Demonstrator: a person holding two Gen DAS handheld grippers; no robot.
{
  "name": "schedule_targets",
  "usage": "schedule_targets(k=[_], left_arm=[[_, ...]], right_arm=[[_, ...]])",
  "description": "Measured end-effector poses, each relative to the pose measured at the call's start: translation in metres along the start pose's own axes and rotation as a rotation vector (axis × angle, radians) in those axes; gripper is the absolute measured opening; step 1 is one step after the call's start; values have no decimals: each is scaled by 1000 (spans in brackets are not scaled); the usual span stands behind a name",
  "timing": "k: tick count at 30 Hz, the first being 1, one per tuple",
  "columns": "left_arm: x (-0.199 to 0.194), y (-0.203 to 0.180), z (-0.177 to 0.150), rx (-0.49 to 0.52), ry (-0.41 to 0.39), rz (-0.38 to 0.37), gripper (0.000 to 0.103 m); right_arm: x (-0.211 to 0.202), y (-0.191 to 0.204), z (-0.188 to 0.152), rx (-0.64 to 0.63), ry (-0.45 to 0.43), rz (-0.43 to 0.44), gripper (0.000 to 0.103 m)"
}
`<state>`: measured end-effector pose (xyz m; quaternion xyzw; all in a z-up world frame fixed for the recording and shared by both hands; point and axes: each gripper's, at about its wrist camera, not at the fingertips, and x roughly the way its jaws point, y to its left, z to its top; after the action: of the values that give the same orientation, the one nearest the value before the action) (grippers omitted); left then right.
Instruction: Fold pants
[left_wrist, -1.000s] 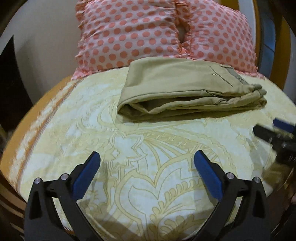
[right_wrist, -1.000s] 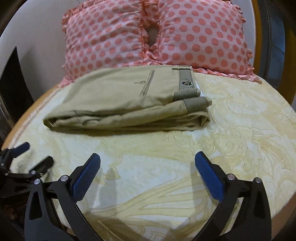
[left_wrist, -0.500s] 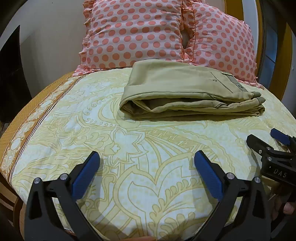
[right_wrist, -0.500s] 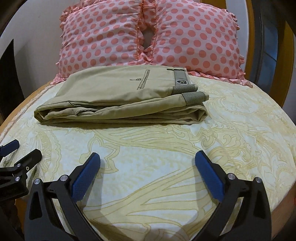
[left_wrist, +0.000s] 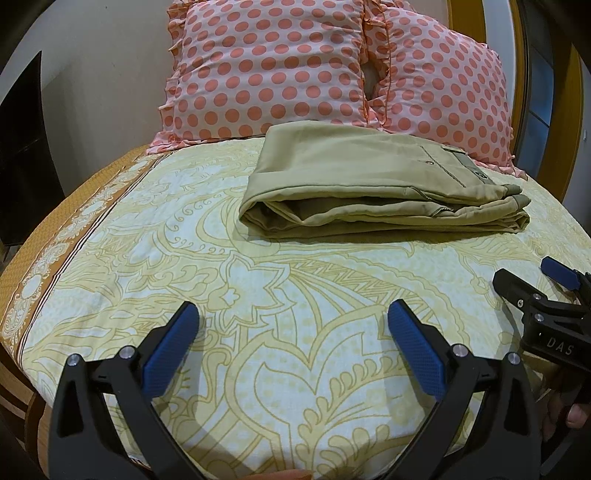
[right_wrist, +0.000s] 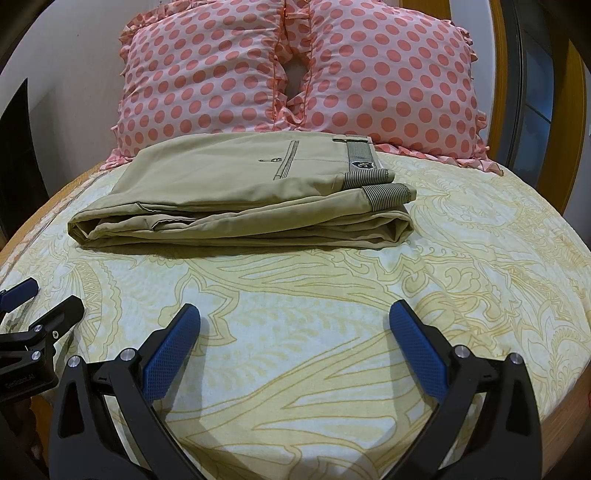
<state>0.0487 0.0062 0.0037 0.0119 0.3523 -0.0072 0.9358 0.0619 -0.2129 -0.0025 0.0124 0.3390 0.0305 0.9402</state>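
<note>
A: Where do our khaki pants (left_wrist: 373, 184) lie from us?

B: Ahead at twelve o'clock, folded into a flat stack on the patterned bedsheet (left_wrist: 258, 295), just in front of the two polka-dot pillows (right_wrist: 295, 74). From our left tool (left_wrist: 291, 328) the stack sits toward one o'clock; from our right tool (right_wrist: 295, 328) it sits toward eleven. So it lies roughly between us.

A: And its long axis?

B: It runs from nine to three, across our line of sight. The striped waistband (right_wrist: 369, 177) ends at the three o'clock side, the rounded fold at the nine o'clock side.

A: What are our tools doing?

B: Both are released, jaws spread wide, holding nothing, and hovering over bare sheet well apart from the cloth. In the left view we see the right tool at three o'clock; in the right view the left tool shows at nine.

A: Which of us is nearer?

B: We judge neither clearly; the right lines up with the waistband end, the left with the fold end. The folding looks essentially finished to us, so any coming move would be only a tidy-up of those ends.
</note>
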Motion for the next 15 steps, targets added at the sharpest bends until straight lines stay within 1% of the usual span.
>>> schedule_targets(k=[15], left_arm=[[0, -2, 0, -2, 0, 3, 101]], right_arm=[[0, 0, 0, 1, -1, -1, 102]])
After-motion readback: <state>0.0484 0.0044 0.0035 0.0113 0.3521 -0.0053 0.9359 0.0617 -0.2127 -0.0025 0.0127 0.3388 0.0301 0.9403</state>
